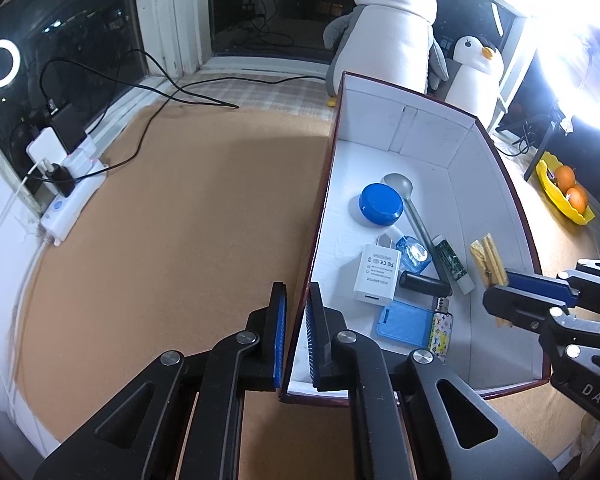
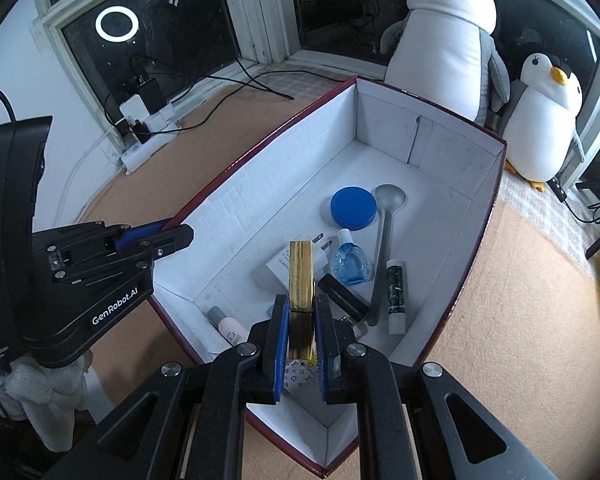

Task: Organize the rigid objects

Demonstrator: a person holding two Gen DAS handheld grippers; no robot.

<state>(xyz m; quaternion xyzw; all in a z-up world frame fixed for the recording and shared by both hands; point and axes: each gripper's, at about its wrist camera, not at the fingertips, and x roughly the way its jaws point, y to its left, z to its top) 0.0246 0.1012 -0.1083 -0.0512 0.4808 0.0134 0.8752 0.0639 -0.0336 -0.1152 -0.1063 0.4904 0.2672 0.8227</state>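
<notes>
Nearest the lens, our left gripper (image 1: 296, 320) had its jaws clamped on the box (image 1: 440, 136) side wall, one blue pad outside, one inside, near the front corner. In the right wrist view the same gripper (image 2: 180, 232) gripped that maroon rim from the left.

Our right gripper (image 2: 302, 332) was pinched shut on a wooden clothespin (image 2: 301, 276), held lengthwise betw. the pads, above the box interior. From the left wrist view the clothespin (image 1: 490, 260) stuck out past the right gripper (image 1: 500, 292) tips, near the box's right wall.

Inside the box, on the white floor: blue lid (image 2: 353, 207) w/ a grey spoon (image 2: 384, 240) just beside it; blue bottle (image 2: 351, 264) next to a white adapter (image 1: 376, 276); black tube (image 1: 424, 283) in front of them; white-and-green tube (image 2: 395, 288) beside the spoon handle; blue card (image 1: 402, 324) and patterned lighter (image 1: 440, 332) nearer the front. A pink-white bottle (image 2: 230, 328) lay at the left wall.

Box sat on a tan mat (image 1: 180, 240). Two penguin plushes (image 2: 448, 36) stood behind it; power strip (image 1: 72, 196) by the window.
</notes>
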